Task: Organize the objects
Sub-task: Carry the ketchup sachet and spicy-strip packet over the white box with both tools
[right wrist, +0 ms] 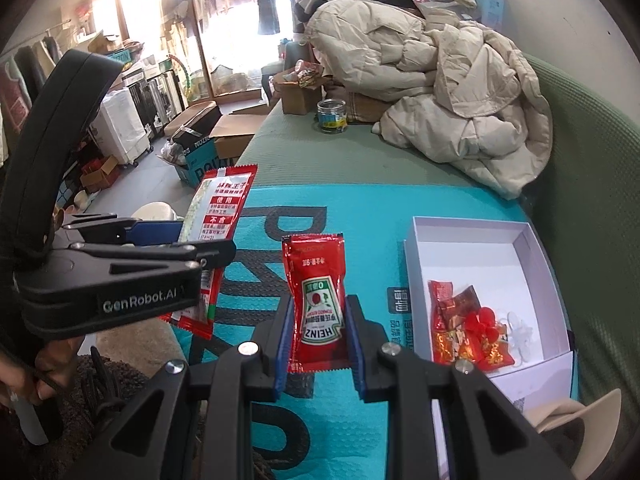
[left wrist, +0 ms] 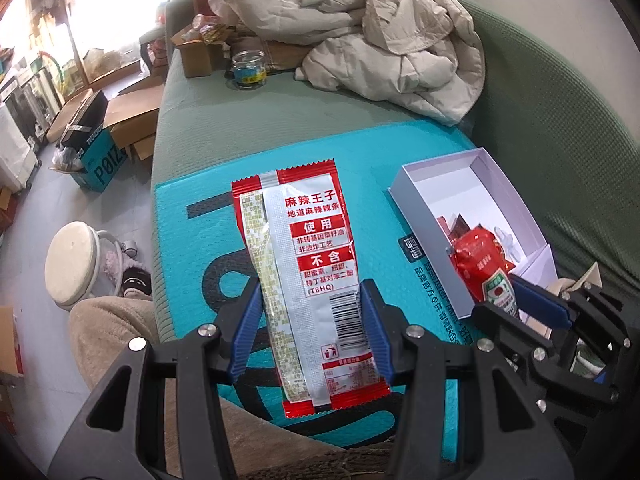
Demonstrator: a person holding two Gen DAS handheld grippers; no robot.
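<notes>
Landmark = white box (right wrist: 472,232), open top, sitting on the teal mailer bag (right wrist: 360,216) on the green sofa (left wrist: 560,120)

Left gripper (left wrist: 310,332): clamped on a red-and-silver spicy snack packet (left wrist: 308,264), pads pressing both long edges, packet held upright above the mailer, left of the box and well apart from it. Same packet shows in the right wrist view (right wrist: 216,212), pinched in the left gripper (right wrist: 192,240)

Right gripper (right wrist: 318,344): jaws nearly closed, gripping a red Heinz ketchup sachet (right wrist: 316,300) by its sides, label upside down to the camera. Sachet sits just left of the box; from the left wrist view (left wrist: 486,276) it overlaps the box's near corner, can't tell if touching

Inside the box, near end: red and gold candy wrappers (right wrist: 460,320) plus a small clear plastic piece (right wrist: 518,332)

Beyond the box: beige puffer jacket (right wrist: 440,92) heaped on the sofa, glass jar (right wrist: 332,116) left of it
</notes>
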